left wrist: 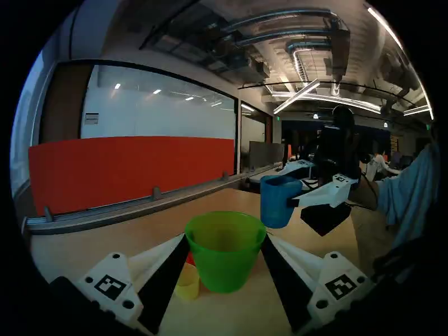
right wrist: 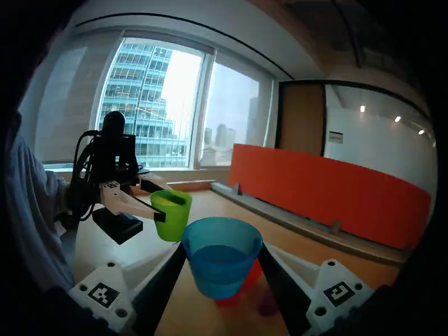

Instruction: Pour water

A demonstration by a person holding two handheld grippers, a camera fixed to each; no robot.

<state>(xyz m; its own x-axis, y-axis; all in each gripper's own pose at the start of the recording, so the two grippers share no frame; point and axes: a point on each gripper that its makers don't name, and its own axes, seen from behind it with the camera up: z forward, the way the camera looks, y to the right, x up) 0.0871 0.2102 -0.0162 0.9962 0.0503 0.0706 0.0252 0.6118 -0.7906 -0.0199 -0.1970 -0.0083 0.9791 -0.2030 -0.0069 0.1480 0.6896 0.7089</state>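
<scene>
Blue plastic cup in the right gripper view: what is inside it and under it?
Inside, what looks like water, low down. Under the blue plastic cup, a red object shows partly; the cup covers the rest.

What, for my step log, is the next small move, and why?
Probably bring the blue cup in the right gripper over the green cup in the left gripper: both are upright and apart, and the blue one seems to hold water.

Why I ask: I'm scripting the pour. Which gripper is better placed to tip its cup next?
Likely the right gripper: its blue cup seems to hold water, while the green cup in the left gripper looks empty. Both cups are upright.
</scene>
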